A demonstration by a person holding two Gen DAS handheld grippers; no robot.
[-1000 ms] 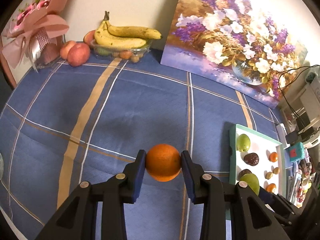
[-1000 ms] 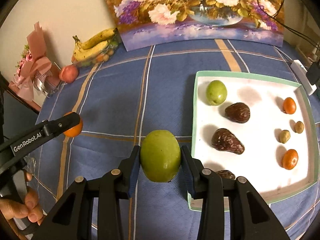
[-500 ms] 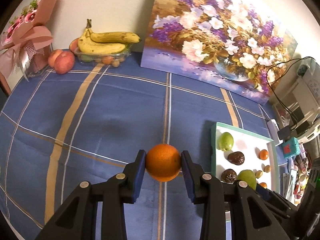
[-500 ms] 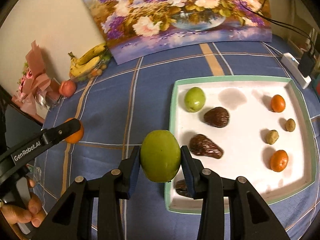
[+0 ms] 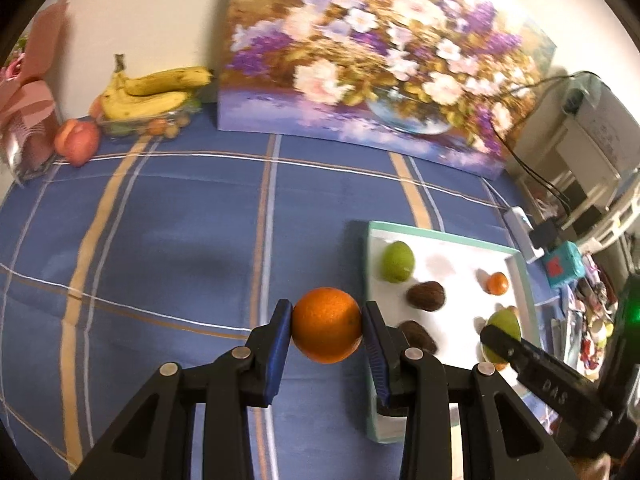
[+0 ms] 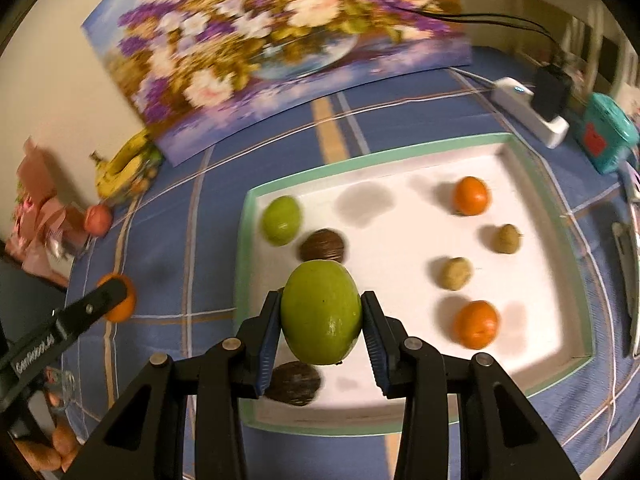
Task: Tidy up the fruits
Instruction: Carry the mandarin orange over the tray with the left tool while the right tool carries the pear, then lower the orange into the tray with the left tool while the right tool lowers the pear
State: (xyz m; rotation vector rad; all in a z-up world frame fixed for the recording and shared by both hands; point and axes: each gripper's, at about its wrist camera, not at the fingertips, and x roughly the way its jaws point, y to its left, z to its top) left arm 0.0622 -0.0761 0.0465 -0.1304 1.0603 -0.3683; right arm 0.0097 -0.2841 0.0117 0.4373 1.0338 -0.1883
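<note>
Orange and round, the smooth-skinned orange fruit (image 5: 326,324) sits pinched between the blue pads of the left gripper (image 5: 326,330), carried above the blue checked tablecloth (image 5: 160,240) just beside the near-left edge of the white tray with a mint-green rim (image 5: 370,264). The right gripper (image 6: 322,320) is clamped on a glossy oval green fruit (image 6: 321,312) and hangs over the tray's near-left part, above a dark brown wrinkled fruit (image 6: 294,382) and another brown one (image 6: 322,246) behind it.

Inside the tray lie a second green fruit (image 6: 281,220), two small oranges (image 6: 471,195) (image 6: 477,324) and two small tan nuts (image 6: 454,273) (image 6: 506,239). Far back against the wall stand a yellow banana bunch (image 5: 152,92), a red peach (image 5: 78,142) and a flower painting (image 5: 380,64).

Risks, as I judge them: both fruits are round and slick, held only at their widest points, so a jolt or a tilt could let one slip out. Releasing the green fruit where it hangs could drop it onto the brown fruit and send both rolling. The two grippers are near each other at the tray's left side, so they could knock together.
</note>
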